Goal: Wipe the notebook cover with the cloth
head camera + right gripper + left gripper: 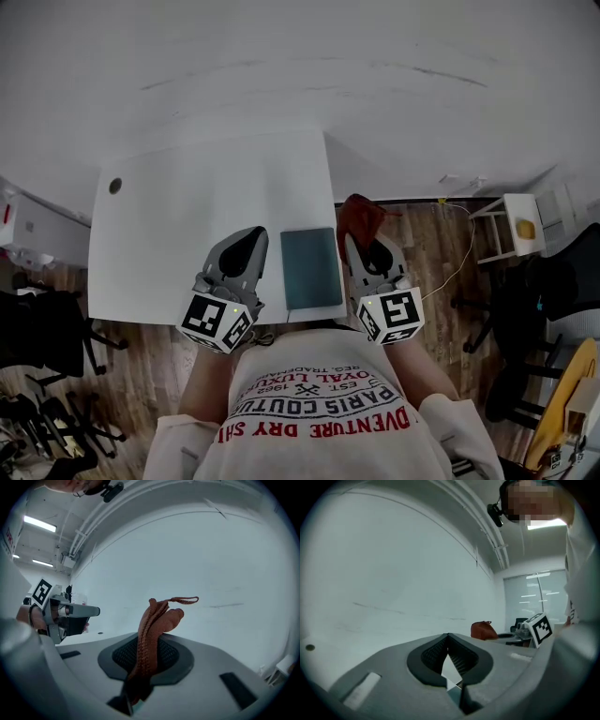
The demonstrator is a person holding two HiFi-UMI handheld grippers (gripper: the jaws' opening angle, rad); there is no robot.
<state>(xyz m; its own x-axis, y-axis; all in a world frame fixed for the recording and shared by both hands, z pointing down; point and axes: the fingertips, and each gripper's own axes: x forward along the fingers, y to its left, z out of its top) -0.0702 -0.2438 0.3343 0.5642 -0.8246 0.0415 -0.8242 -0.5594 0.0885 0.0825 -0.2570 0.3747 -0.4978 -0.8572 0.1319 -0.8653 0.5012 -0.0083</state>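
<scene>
Notebooks: one, a teal notebook [311,267], lying flat at the near edge of the white table [187,216], between the two grippers.
Cloths: one, a rust-red cloth [154,625], bunched, off the notebook and at about 1 o'clock from it in the head view [361,217].
Grippers: two, each with one marker cube.
Left gripper [448,641]: jaws brought together at the tips, nothing between them; it sits at 9 o'clock of the notebook [251,234], just beside its left edge.
Right gripper [149,644]: jaws clamped on the cloth, which rises out of them in a twisted rope with a loose loop at its top; it sits at 3 o'clock of the notebook [367,246].
Contact: the cloth is apart from the cover, and neither gripper touches the notebook.
Table hole: one small dark round hole [114,186] at 10 o'clock from the notebook, near the far left corner.
Floor: wood, showing at 3 and 9 o'clock of the table.
</scene>
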